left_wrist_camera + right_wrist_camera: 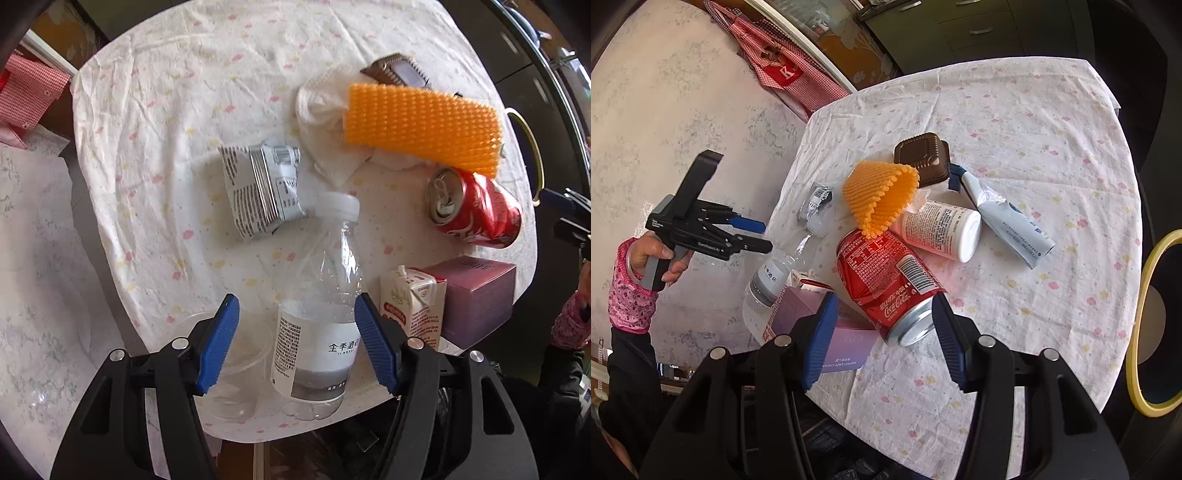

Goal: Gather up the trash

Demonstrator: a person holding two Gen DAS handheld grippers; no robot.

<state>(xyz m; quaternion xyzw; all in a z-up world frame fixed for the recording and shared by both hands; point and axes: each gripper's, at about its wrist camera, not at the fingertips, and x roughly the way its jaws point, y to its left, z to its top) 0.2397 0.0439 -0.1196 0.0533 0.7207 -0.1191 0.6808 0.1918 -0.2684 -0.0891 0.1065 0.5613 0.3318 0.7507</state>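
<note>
both tools are hanging with their pads apart and gripping nothing, the left tool (295, 345) hovering over the clear plastic bottle (321, 295) lying on the table (155, 110), the right tool (884, 338) framing the red can (886, 280) lying beside a pink box (846, 343).
</note>
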